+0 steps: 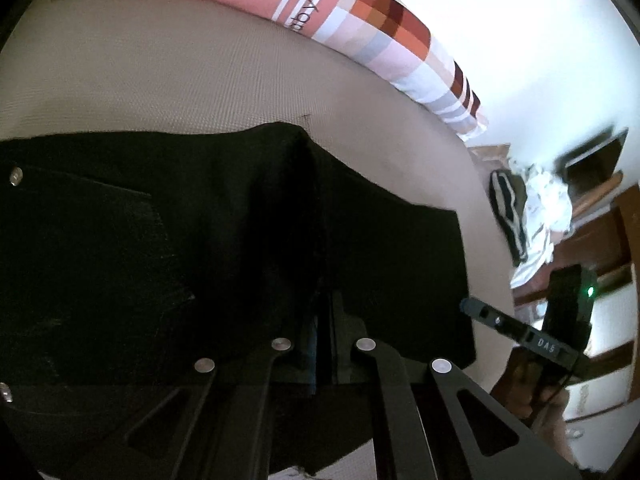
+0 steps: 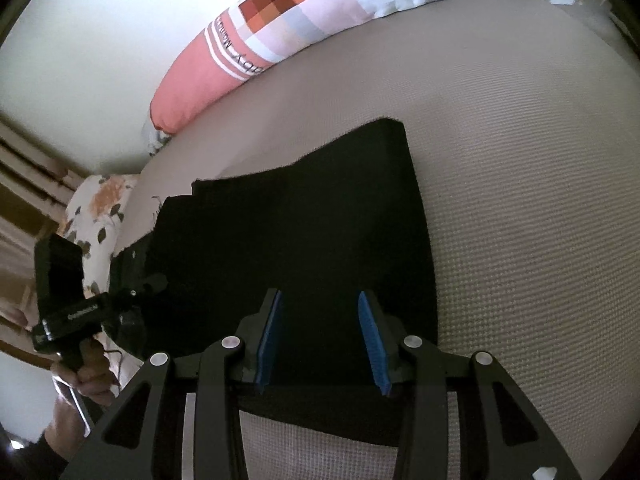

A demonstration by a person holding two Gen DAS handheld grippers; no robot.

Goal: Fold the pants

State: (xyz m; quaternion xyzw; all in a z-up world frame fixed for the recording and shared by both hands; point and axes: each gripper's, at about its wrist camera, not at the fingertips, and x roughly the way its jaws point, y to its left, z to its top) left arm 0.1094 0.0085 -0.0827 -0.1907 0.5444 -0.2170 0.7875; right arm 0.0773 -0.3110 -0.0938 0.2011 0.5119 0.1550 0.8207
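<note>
Lying flat on the bed point(image 2: 520, 200), the black pants point(image 2: 312, 232) look already folded down to a compact, layered rectangle, so the job seems well along (perhaps one more fold or a smoothing pass is left). The left claw point(image 1: 322, 344) has its jaws drawn together on a raised ridge of the cloth near its edge. The right claw point(image 2: 320, 336) hangs just above the near hem with jaws apart, blue pads point(image 2: 268, 340) bare, gripping nothing. A patchwork pillow point(image 2: 320, 12) lies beyond.
</note>
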